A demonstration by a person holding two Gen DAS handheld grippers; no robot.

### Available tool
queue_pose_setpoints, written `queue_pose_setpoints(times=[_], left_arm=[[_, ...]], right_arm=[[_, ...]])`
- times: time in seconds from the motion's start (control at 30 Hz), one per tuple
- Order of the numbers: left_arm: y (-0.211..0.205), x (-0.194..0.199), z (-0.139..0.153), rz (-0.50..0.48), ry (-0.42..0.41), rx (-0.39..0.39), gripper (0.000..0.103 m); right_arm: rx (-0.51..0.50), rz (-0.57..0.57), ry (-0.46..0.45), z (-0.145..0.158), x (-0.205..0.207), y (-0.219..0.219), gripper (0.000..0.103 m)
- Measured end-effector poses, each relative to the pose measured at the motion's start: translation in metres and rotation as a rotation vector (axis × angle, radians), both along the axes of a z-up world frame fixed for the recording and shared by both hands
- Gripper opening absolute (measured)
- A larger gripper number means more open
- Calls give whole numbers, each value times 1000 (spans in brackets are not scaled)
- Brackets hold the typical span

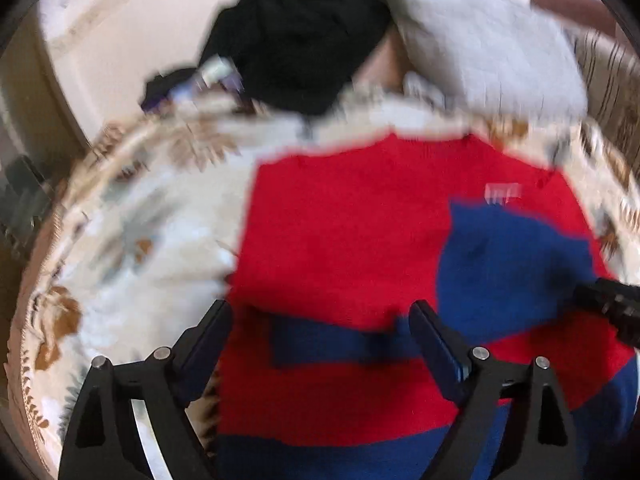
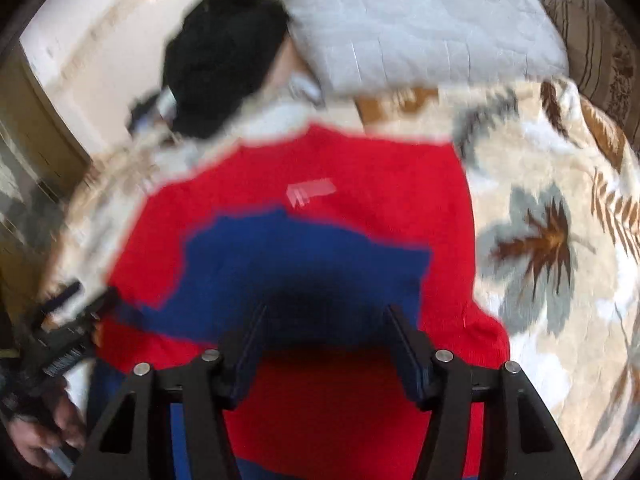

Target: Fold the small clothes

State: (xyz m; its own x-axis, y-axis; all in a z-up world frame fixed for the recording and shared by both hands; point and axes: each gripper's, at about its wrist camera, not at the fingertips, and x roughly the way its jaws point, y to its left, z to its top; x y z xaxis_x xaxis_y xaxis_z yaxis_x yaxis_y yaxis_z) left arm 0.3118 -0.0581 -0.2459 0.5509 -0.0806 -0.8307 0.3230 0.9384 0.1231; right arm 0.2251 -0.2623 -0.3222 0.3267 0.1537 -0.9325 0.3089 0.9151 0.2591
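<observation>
A red sweater [image 1: 344, 220] with blue patches lies spread flat on a floral blanket [image 1: 140, 232]; it also fills the middle of the right wrist view [image 2: 360, 168]. My left gripper [image 1: 322, 312] hangs open over its lower left part, with a blue band [image 1: 336, 344] showing between the fingers. My right gripper [image 2: 327, 312] stands open just above a folded-in blue sleeve [image 2: 304, 256] and casts a dark shadow on it. Neither gripper's pads press on the cloth. Each gripper shows at the edge of the other's view: the right gripper [image 1: 612, 308], the left gripper [image 2: 68, 328].
A black garment [image 1: 296, 36] lies bunched beyond the sweater, next to a white quilted pillow [image 1: 480, 40]. A striped cloth [image 2: 592, 40] lies at the far right. The floral blanket [image 2: 552, 240] stretches out to the right of the sweater. A person's hand [image 2: 40, 440] holds the left gripper.
</observation>
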Motion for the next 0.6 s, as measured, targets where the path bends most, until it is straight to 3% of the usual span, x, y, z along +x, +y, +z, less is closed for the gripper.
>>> queue_pose_setpoints(times=[0.07, 0.17, 0.33, 0.47, 0.6], left_arm=[[-3, 10, -27, 23, 124, 13, 90], [6, 10, -17, 64, 137, -50, 90], [14, -34, 38, 19, -56, -74, 90], [19, -91, 81, -32, -220, -68, 90], [39, -138, 97, -16, -235, -131, 92]], right_arm=[[1, -6, -23, 4, -7, -1, 62], [22, -1, -83, 39, -22, -6, 62], [-27, 4, -280, 110, -74, -18, 63], [-13, 1, -365, 142, -122, -22, 65], [-40, 3, -413, 153, -164, -24, 71]])
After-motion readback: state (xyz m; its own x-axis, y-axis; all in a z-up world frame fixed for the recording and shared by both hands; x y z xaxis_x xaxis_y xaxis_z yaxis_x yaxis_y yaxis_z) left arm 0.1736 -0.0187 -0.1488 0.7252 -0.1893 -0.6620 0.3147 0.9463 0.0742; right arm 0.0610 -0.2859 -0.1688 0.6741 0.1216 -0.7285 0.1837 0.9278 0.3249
